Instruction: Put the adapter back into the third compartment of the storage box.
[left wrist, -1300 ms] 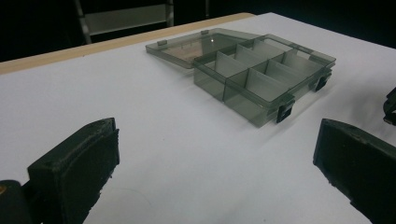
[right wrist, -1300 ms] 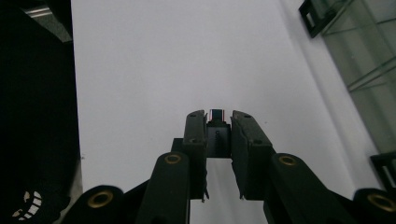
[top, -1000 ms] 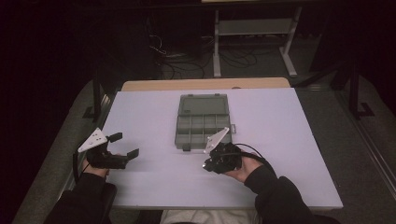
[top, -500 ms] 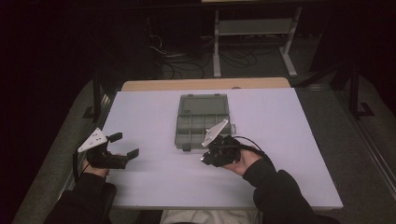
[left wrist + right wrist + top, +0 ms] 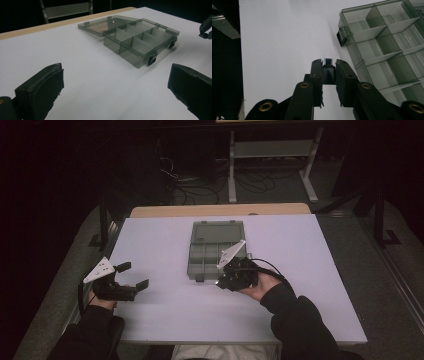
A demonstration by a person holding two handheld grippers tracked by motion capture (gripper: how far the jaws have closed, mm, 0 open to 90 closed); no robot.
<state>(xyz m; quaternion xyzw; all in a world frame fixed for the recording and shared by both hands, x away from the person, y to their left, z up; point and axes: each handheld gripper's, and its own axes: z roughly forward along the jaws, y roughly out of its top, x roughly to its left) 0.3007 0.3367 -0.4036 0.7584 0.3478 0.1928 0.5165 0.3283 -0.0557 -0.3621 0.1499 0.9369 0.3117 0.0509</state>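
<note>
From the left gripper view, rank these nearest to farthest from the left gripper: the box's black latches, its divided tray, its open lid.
1. Black latches: on the organizer box's front wall, facing the left gripper, whose jaws stand wide open.
2. Divided tray: just behind the latches, right of centre.
3. Open lid: lying flat beyond the tray, toward the table's far edge.

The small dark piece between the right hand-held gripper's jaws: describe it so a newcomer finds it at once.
Start at the white table, then the open compartment box. Beside its latch side, the right hand-held gripper clamps a small dark block with a shiny tip, the only loose piece.
</note>
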